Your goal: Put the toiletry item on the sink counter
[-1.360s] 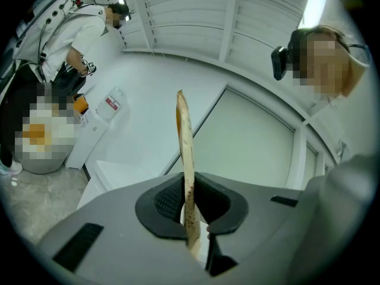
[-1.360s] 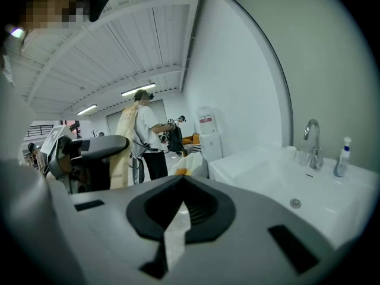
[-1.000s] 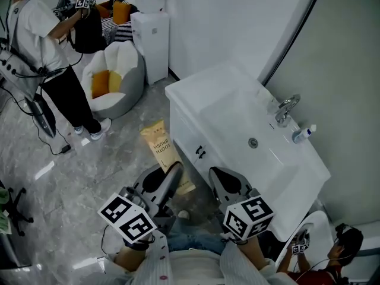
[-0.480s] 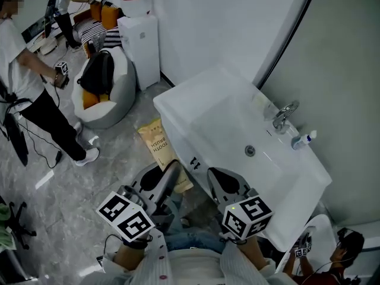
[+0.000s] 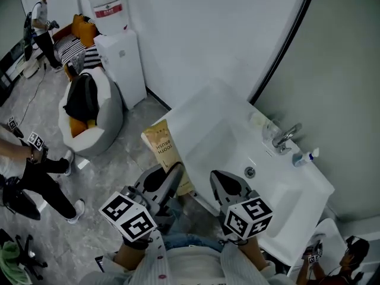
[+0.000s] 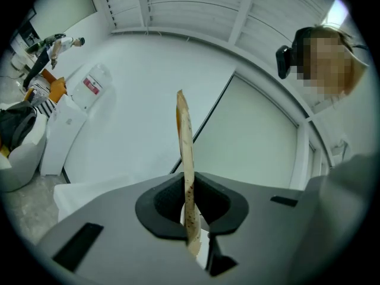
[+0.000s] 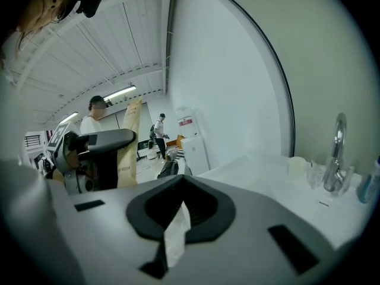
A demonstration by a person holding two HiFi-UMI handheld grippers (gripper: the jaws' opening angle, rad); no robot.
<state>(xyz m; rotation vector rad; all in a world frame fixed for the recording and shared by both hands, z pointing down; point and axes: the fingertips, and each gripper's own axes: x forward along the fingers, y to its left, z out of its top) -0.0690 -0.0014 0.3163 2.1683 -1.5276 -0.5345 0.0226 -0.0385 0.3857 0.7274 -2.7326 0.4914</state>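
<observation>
A tan flat pouch (image 5: pixel 166 155) printed TOOTH BRUSH stands upright in my left gripper (image 5: pixel 174 178), whose jaws are shut on its lower edge. In the left gripper view the pouch (image 6: pixel 185 147) shows edge-on, rising from between the jaws (image 6: pixel 189 212). The white sink counter (image 5: pixel 199 120) lies just ahead and right of the pouch, level with both grippers. My right gripper (image 5: pixel 228 187) hovers by the counter's front edge, jaws together and holding nothing. In the right gripper view (image 7: pixel 176 218) only a white sliver shows in the slit, with the pouch (image 7: pixel 129 138) off to the left.
On the counter's far side stand a chrome tap (image 5: pixel 285 136), a clear cup (image 5: pixel 259 122) and a small blue-capped bottle (image 5: pixel 303 157). A white water dispenser (image 5: pixel 122 64) and a beanbag with a black backpack (image 5: pixel 86 105) stand at left. People are at the left edge (image 5: pixel 29 171) and bottom right (image 5: pixel 350 251).
Both grippers and the pouch have moved closer to the sink counter, which now lies nearer in the head view. The person at left has slid towards the picture's edge.
</observation>
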